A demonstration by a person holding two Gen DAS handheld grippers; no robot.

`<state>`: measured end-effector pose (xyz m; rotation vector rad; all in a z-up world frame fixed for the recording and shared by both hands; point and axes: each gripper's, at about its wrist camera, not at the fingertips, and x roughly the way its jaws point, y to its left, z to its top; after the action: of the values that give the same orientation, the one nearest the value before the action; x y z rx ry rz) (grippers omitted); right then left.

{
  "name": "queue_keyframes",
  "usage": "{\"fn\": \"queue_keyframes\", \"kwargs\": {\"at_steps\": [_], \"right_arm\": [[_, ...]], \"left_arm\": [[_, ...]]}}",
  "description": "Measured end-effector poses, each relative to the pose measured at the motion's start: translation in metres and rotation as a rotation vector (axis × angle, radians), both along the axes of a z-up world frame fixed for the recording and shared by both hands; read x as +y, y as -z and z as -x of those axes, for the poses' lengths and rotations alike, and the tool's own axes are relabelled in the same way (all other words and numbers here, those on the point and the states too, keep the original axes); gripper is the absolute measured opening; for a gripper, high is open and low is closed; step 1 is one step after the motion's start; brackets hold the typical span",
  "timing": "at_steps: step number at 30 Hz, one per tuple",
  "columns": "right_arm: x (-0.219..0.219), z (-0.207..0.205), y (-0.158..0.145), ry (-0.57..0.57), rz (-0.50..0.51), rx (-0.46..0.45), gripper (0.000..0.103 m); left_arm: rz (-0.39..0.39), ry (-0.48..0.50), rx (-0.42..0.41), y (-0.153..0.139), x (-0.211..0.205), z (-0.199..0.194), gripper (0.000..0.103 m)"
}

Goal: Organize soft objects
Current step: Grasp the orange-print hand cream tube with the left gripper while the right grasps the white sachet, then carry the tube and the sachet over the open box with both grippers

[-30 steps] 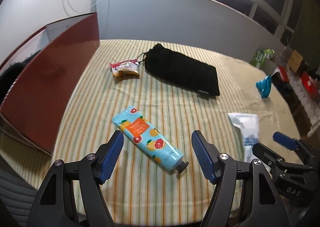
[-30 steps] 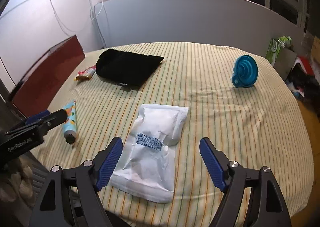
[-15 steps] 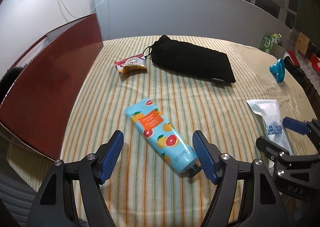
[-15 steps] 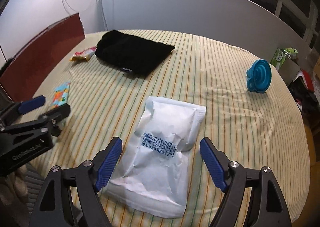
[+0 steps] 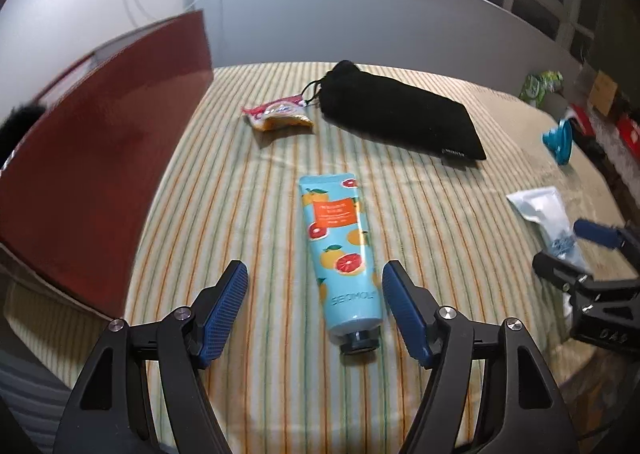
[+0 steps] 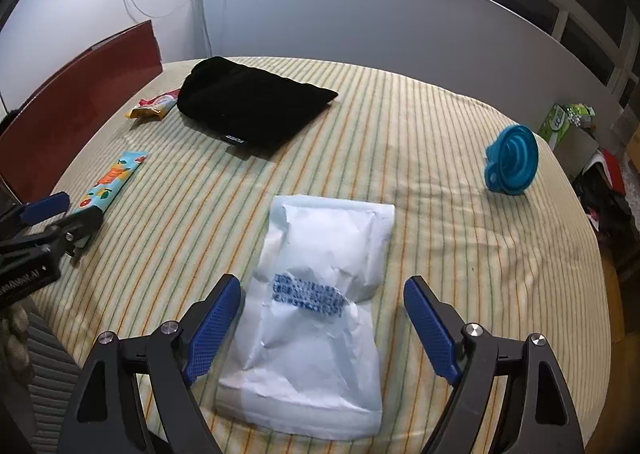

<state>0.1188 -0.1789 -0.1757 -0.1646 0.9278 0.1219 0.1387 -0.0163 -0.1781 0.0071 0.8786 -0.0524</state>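
A light-blue cream tube [image 5: 340, 246] with fruit print lies on the striped tablecloth, cap toward me. My left gripper [image 5: 314, 294] is open, its jaws either side of the tube's cap end, not touching it. A white soft pouch [image 6: 320, 294] with blue print lies under my right gripper [image 6: 322, 314], which is open and astride it. A black drawstring bag [image 5: 396, 117] and a small snack packet [image 5: 278, 115] lie farther back. The tube [image 6: 110, 183], bag [image 6: 256, 109] and packet [image 6: 154, 105] also show in the right wrist view.
A dark red board [image 5: 92, 157] stands along the table's left side. A blue collapsible funnel [image 6: 512, 159] sits at the right. A grey partition [image 6: 400, 25] rises behind the table. The striped tablecloth [image 6: 440, 113] covers the table.
My left gripper has turned and shifted so the tube now points straight toward me between the jaws. My right gripper has moved slightly closer over the pouch. Both stay open.
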Motion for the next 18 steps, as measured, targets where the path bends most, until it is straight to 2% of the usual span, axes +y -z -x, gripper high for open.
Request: {"fn": "queue_keyframes", "kwargs": {"at_steps": [3,5,9,15,18], "right_arm": [[-0.002,-0.003,0.000,-0.019,-0.016,0.007,0.080],[-0.006,-0.004,-0.001,-0.039,-0.048,0.020,0.075],[-0.012,-0.003,-0.004,-0.062,-0.070,0.026,0.057],[-0.017,0.000,-0.006,-0.055,-0.070,0.008,0.040],[-0.022,0.001,-0.007,-0.048,-0.094,0.007,0.037]], "left_arm": [[0.003,0.026,-0.013,-0.002,-0.005,-0.001,0.052],[-0.009,0.045,-0.024,-0.003,-0.008,-0.001,0.031],[-0.008,0.060,-0.033,-0.004,-0.008,0.001,0.028],[0.040,0.050,-0.026,-0.005,-0.001,0.002,0.028],[0.052,0.040,-0.034,-0.007,0.002,0.004,0.028]]}}
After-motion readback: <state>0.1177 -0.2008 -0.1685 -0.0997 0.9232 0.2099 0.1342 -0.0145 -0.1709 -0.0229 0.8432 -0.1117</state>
